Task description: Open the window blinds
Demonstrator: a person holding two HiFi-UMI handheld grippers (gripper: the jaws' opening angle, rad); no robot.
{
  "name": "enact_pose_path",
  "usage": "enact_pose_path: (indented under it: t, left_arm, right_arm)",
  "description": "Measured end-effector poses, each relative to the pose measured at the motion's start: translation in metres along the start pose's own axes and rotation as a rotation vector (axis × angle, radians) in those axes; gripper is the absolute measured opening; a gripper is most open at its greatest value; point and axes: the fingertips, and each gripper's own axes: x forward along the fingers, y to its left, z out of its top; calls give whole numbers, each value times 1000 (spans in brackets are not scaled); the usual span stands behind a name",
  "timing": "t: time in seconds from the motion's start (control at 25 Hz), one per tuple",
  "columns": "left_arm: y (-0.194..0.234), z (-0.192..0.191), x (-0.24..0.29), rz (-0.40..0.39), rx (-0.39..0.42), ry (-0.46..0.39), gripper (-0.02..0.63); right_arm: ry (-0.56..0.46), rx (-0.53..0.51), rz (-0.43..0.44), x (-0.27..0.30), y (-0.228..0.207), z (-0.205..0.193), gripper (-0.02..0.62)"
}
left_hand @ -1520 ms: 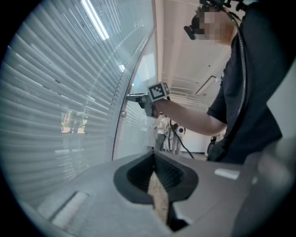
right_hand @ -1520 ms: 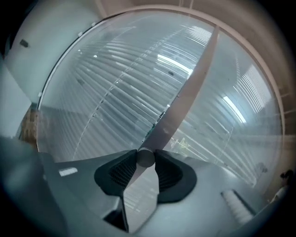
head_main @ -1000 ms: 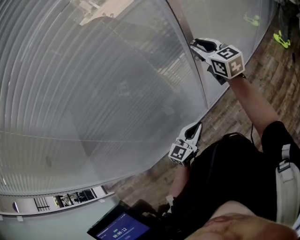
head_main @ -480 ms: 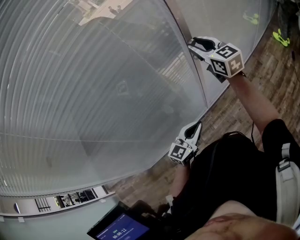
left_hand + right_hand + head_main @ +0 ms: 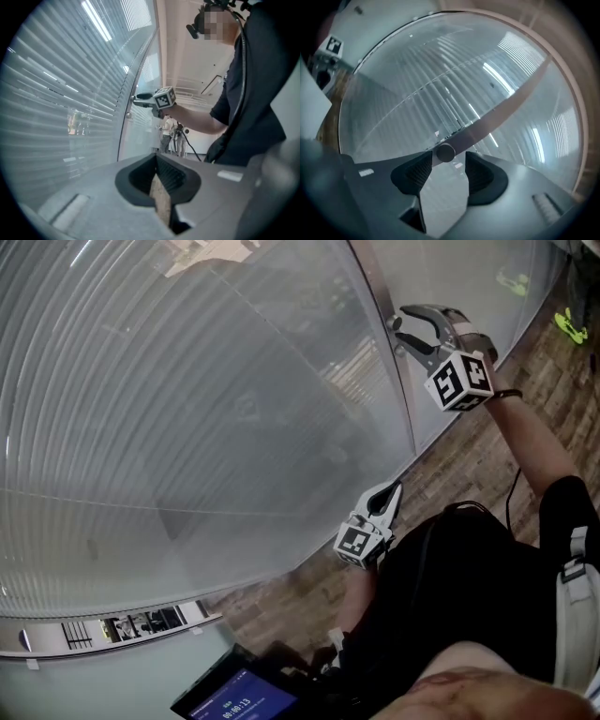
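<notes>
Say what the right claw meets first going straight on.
Probably the round knob on the frame bar, just ahead of the right claw, whose jaws have just been opening around it without pressing. Depth is unclear.

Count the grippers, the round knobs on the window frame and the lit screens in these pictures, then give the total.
Grippers: 2 (left gripper, jaws together; right gripper, whose jaws have just been opening, with the knob between them)
Round knobs: 1
Lit screens: 1 (screen at the head view's bottom edge)
Total: 4
</notes>
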Motion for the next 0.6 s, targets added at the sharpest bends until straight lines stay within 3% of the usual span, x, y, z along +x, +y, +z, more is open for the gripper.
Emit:
enact_pose_path:
  t: [0.08, 0.2, 0.4, 0.6]
  left_arm:
    - [2, 0, 0, 7, 0, -1, -2]
    - [1, 0, 0, 6, 0, 0, -2]
    - [0, -2, -1, 18, 1, 3, -2]
    - [4, -2, -2, 25, 0, 5, -2]
  right_arm:
    - [23, -144, -2, 4, 8, -5, 215]
    - [46, -259, -8, 9, 15, -8, 204]
    - [38, -315, -17, 9, 15, -2, 199]
    - [31, -343, -27, 13, 16, 1, 129]
